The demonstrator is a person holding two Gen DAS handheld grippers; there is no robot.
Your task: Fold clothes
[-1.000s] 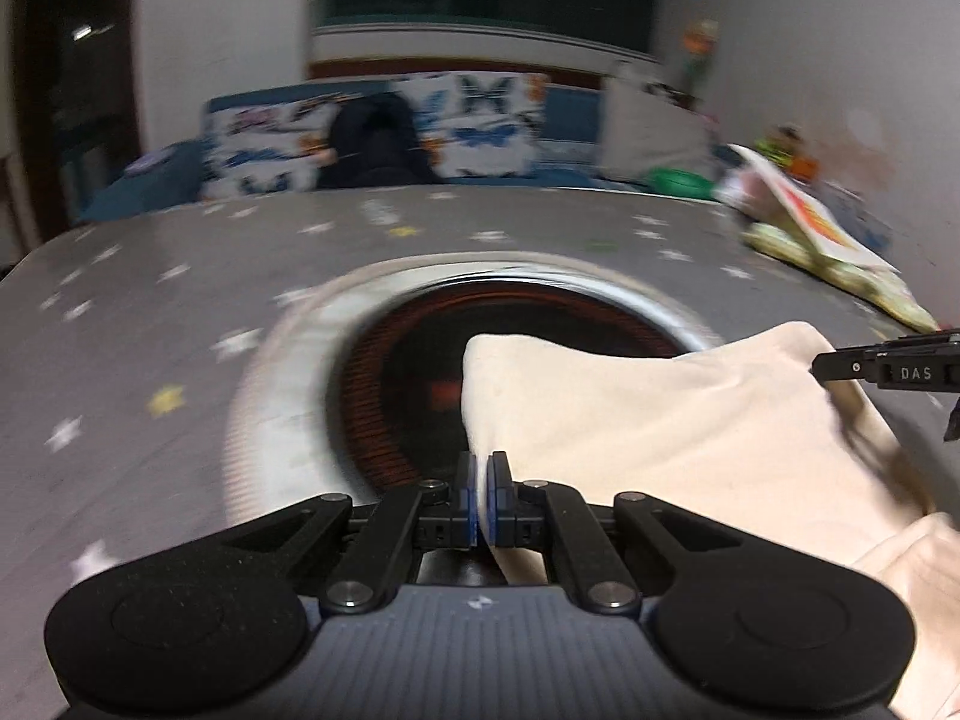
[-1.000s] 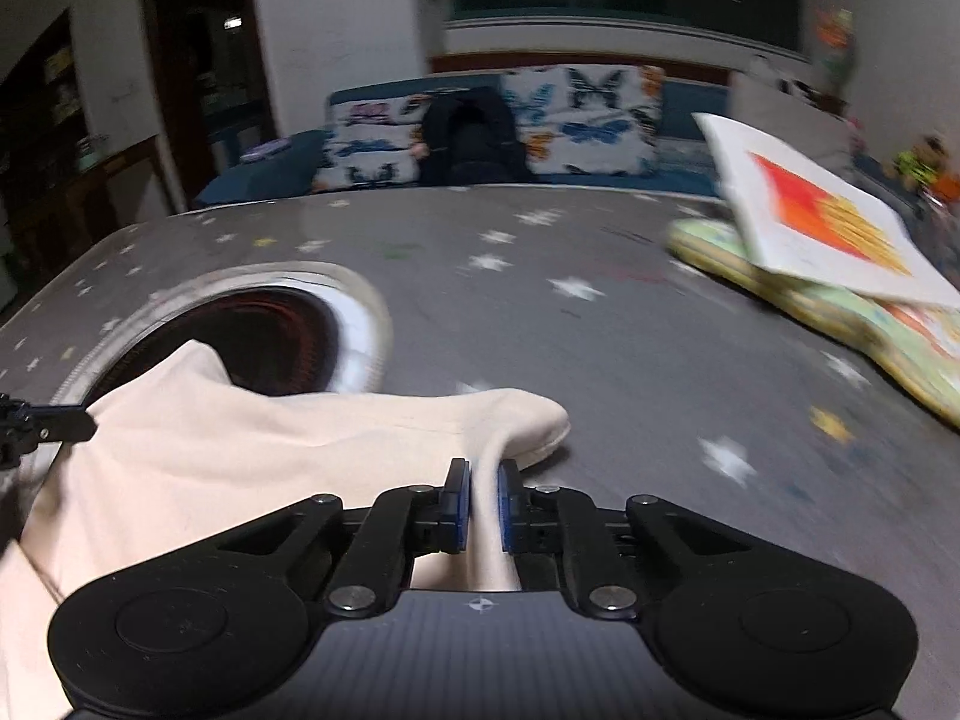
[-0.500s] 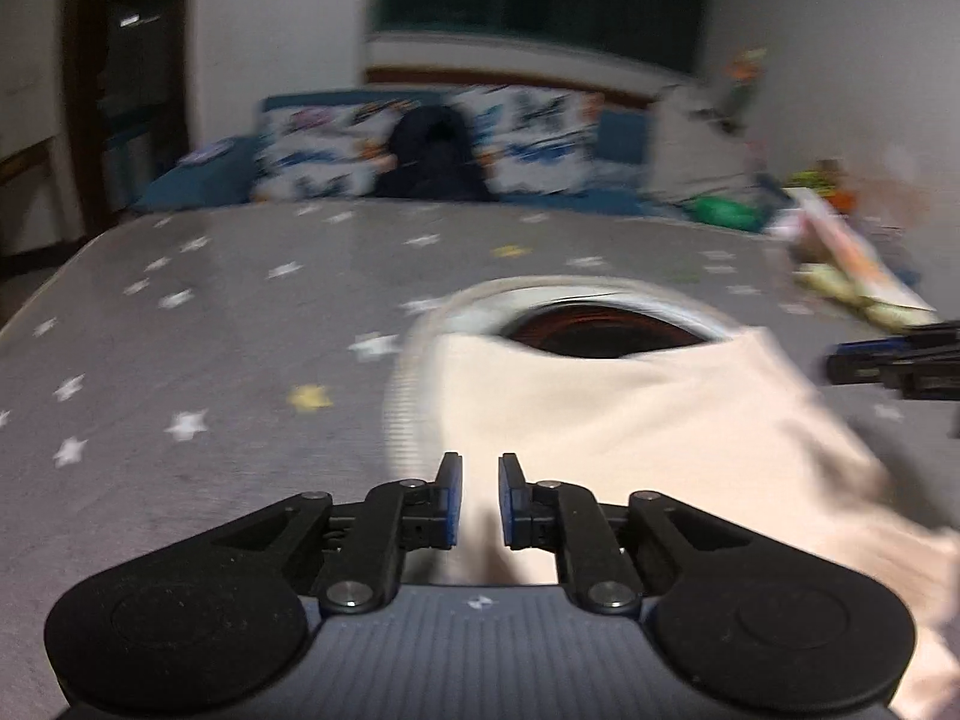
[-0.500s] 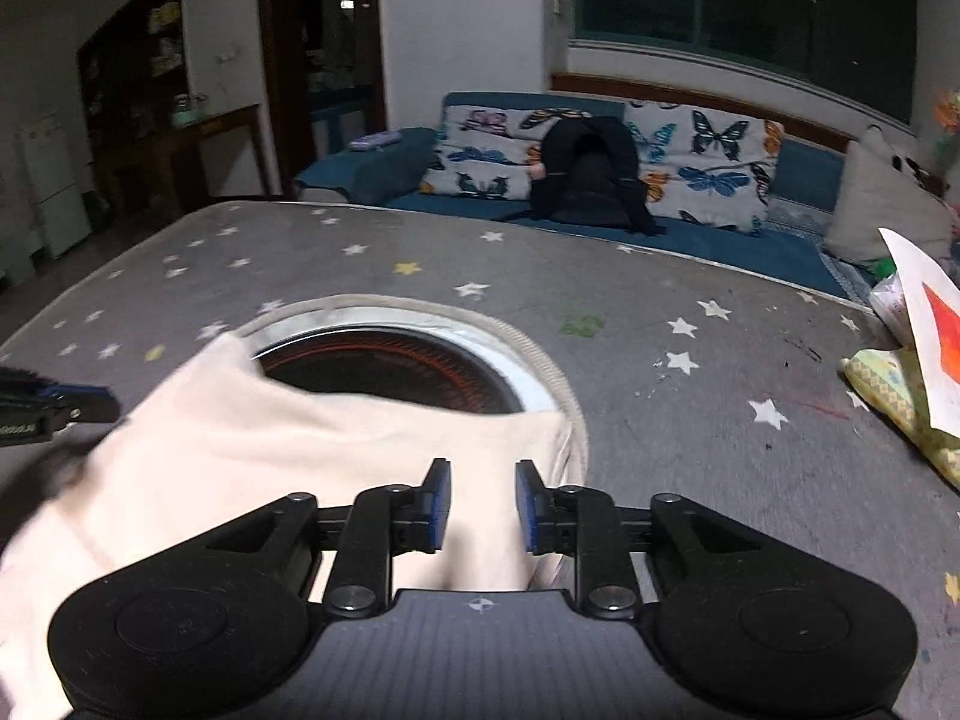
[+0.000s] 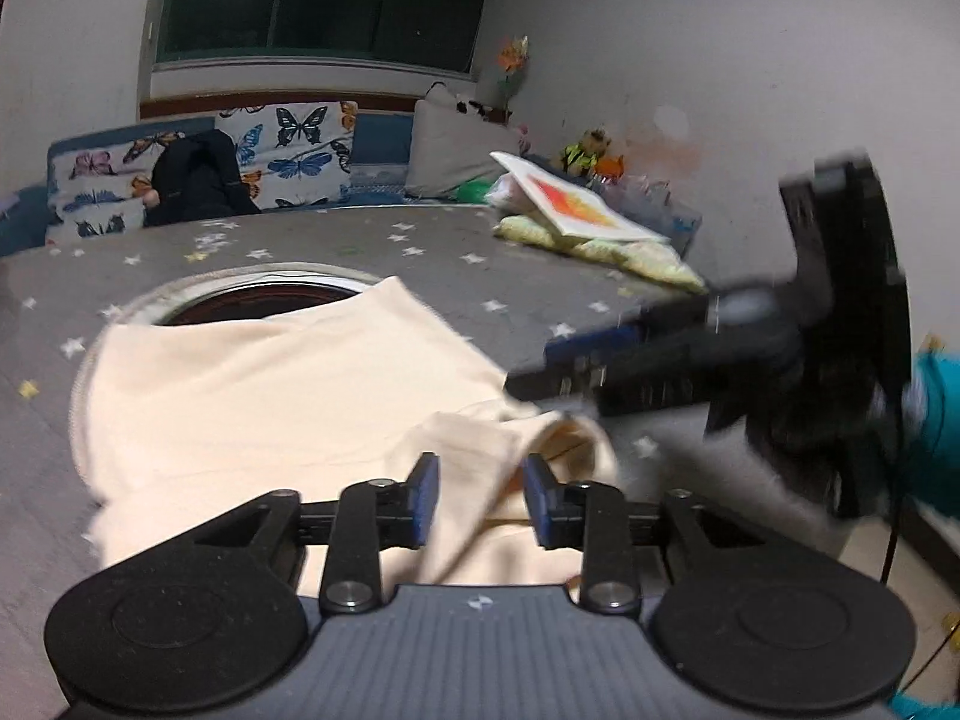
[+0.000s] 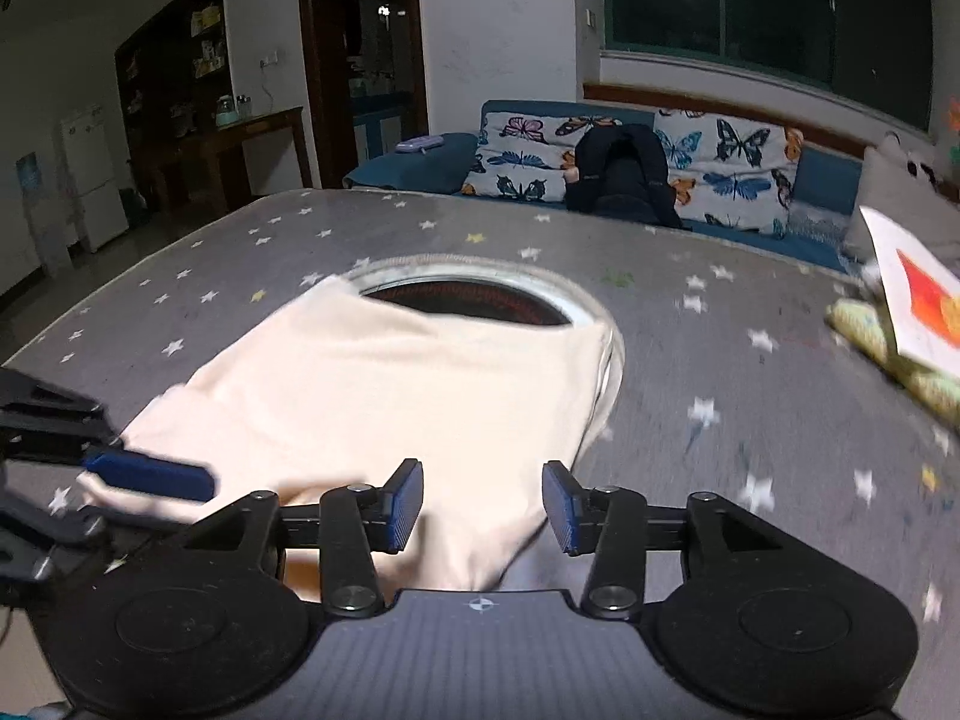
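Observation:
A cream garment (image 5: 270,396) lies folded on the grey star-patterned table (image 5: 510,282), its far edge covering part of a round recessed opening (image 5: 252,303). My left gripper (image 5: 480,501) hangs open over the garment's near right part, where a rolled fold (image 5: 570,438) bulges. My right gripper (image 6: 483,507) is wide open over the garment (image 6: 390,396) at its near right corner, holding nothing. The right gripper (image 5: 660,360) also shows blurred at the right of the left wrist view. One blue pad of the left gripper's fingers (image 6: 150,474) enters the right wrist view from the left.
A white card with an orange print (image 5: 576,204) rests on a yellow-green cushion (image 5: 630,252) at the table's far right. A sofa with butterfly cushions (image 6: 720,156) and a black backpack (image 6: 624,174) stand behind the table. A teal sleeve (image 5: 936,420) shows at the right edge.
Both grippers were shut on the garment's corners a second ago; they have opened, let it go and drawn back. The garment now lies flat over the round opening.

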